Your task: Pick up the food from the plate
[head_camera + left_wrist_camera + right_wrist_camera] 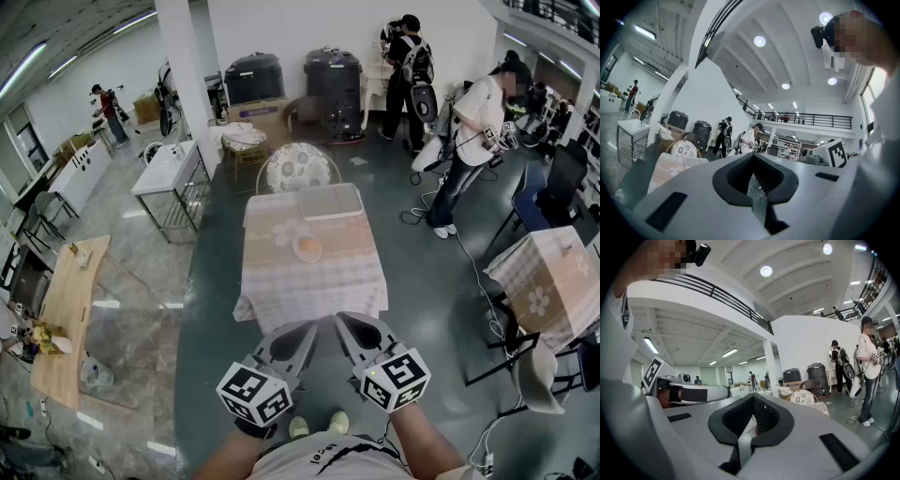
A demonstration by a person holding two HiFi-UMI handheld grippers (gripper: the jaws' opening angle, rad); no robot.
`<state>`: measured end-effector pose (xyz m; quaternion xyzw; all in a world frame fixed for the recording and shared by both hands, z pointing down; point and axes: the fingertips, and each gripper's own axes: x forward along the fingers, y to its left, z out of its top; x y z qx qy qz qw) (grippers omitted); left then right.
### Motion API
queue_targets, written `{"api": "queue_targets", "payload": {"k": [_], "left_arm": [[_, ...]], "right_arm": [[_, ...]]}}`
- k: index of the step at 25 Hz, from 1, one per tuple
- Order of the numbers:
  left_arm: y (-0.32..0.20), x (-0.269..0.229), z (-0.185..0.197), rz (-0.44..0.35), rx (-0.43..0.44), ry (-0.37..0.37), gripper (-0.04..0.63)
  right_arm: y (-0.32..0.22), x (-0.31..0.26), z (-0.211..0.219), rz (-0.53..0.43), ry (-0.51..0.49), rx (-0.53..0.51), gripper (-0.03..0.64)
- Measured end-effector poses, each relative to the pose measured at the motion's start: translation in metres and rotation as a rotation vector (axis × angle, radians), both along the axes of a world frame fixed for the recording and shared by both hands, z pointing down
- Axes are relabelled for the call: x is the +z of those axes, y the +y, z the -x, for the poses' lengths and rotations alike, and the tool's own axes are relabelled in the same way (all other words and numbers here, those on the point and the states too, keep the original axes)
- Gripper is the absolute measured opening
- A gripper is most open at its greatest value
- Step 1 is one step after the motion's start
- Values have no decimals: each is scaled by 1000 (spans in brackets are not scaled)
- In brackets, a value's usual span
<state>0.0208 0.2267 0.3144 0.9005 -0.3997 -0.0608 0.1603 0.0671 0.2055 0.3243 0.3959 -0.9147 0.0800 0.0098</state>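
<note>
The food, a round tan piece like a bun [308, 248], lies on a small white plate [298, 243] in the middle of a table with a checked cloth [281, 281]. Both grippers hang close to my body, short of the table's near edge and well apart from the plate. My left gripper [307, 330] is shut with nothing in it. My right gripper [344, 324] is shut and empty too. In the left gripper view the jaws [753, 183] meet along a thin seam, pointing up toward the hall. The right gripper view shows the same closed seam [751, 420].
A pale tray [330, 202] lies at the table's far end, with a patterned round-backed chair [298, 167] behind it. A second clothed table [548, 281] and chair stand to the right. A wooden table [67, 314] is at left. Several people stand at the back right.
</note>
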Motion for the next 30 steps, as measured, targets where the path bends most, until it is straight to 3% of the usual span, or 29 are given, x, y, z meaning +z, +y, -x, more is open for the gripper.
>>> {"api": "queue_targets", "payload": {"k": [3, 8, 16, 23, 30], "left_arm": [[-1, 0, 0, -5, 7, 19, 4], [2, -6, -3, 11, 101, 167, 5], [-6, 5, -14, 65, 136, 173, 5], [-12, 4, -30, 13, 104, 187, 5], [-24, 17, -51, 78, 46, 134, 5]], "right_arm": [[-1, 0, 0, 0, -9, -7, 14], [-5, -2, -11, 13, -78, -11, 15], [-11, 3, -22, 20, -108, -30, 15], [-17, 11, -38, 23, -109, -48, 15], [-26, 13, -54, 19, -101, -56, 15]]}}
